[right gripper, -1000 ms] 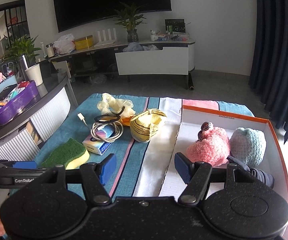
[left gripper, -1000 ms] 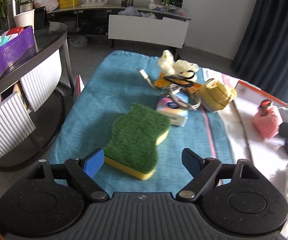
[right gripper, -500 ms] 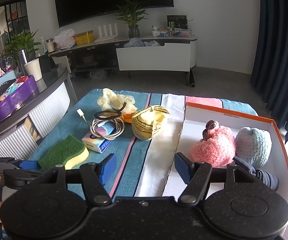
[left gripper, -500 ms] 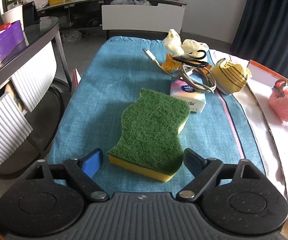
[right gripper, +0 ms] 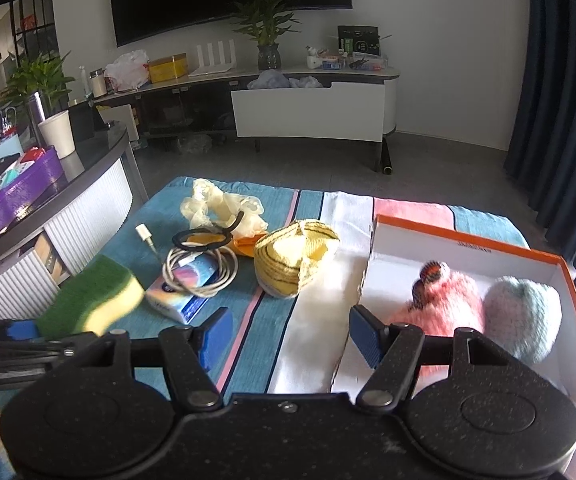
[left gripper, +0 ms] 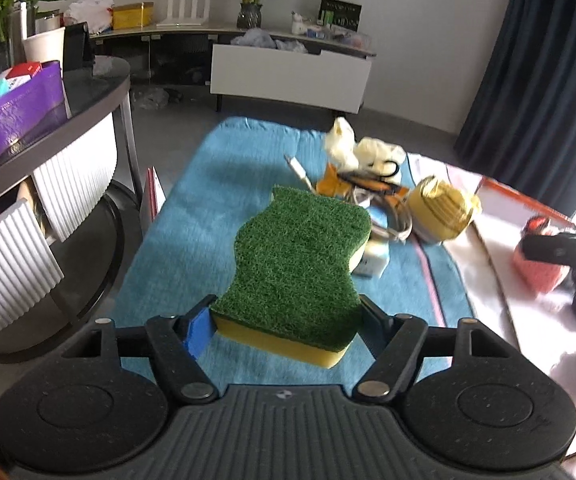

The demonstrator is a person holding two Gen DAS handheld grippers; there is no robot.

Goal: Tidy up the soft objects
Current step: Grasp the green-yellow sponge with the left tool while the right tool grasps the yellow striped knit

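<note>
A green-topped yellow sponge (left gripper: 300, 264) sits between the pads of my left gripper (left gripper: 283, 320), whose jaws are closing and press its two sides. In the right wrist view the sponge (right gripper: 91, 296) hangs tilted above the blue striped cloth (right gripper: 271, 216). My right gripper (right gripper: 290, 336) is open and holds nothing, low over the cloth beside the orange-rimmed white box (right gripper: 468, 248). Inside the box lie a pink plush (right gripper: 448, 296) and a pale blue plush (right gripper: 524, 312). A yellow striped knit piece (right gripper: 292, 260) and cream gloves (right gripper: 215, 208) lie on the cloth.
A coiled white cable (right gripper: 199, 272) lies over a tissue pack (right gripper: 183, 300), with a black ring (right gripper: 203, 238) beside them. On the left a dark side table (left gripper: 87, 120) carries a purple tray (left gripper: 15, 100). A low white cabinet (right gripper: 308, 112) stands at the back.
The left jaws have come in against the sponge, and it has risen off the cloth. The right gripper has drifted a little toward the box and stays open.
</note>
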